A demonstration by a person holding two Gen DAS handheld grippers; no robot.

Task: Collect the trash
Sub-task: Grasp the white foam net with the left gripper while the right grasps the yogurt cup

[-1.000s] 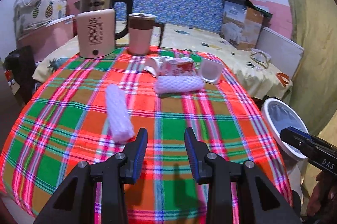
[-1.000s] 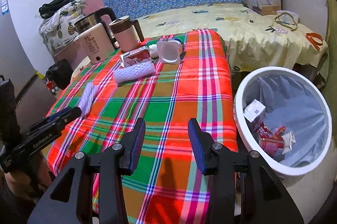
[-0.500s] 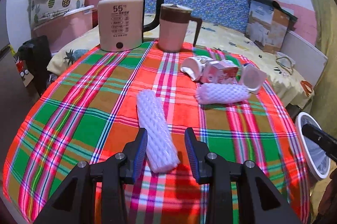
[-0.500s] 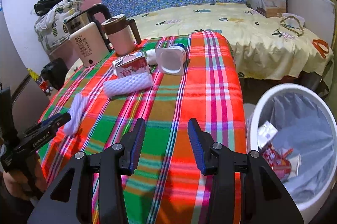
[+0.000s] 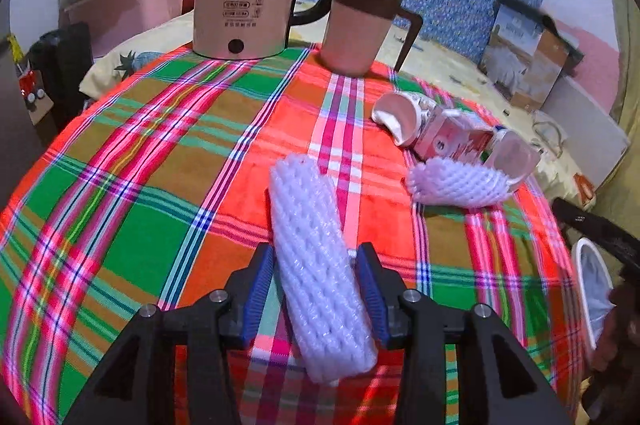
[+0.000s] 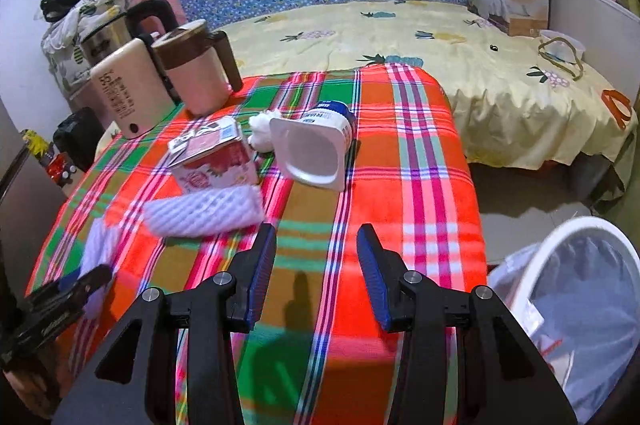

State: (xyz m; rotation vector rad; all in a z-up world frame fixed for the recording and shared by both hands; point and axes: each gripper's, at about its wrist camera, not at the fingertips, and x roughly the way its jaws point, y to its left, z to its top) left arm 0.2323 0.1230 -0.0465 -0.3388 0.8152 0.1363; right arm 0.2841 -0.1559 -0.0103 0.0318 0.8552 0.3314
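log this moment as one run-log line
left gripper: jaws just opening, astride foam net, no grip | right gripper: open, empty | bin: right

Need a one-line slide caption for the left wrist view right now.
Left gripper, jaws just opened wider, straddles a white foam net sleeve lying on the plaid tablecloth, not yet gripped.

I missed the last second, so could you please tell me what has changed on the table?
The left hand-held gripper advanced to straddle the near foam net sleeve, its jaws just opening wider, not yet gripping. The right hand-held gripper, open and empty, moved toward the yogurt cup. The trash itself stayed put.
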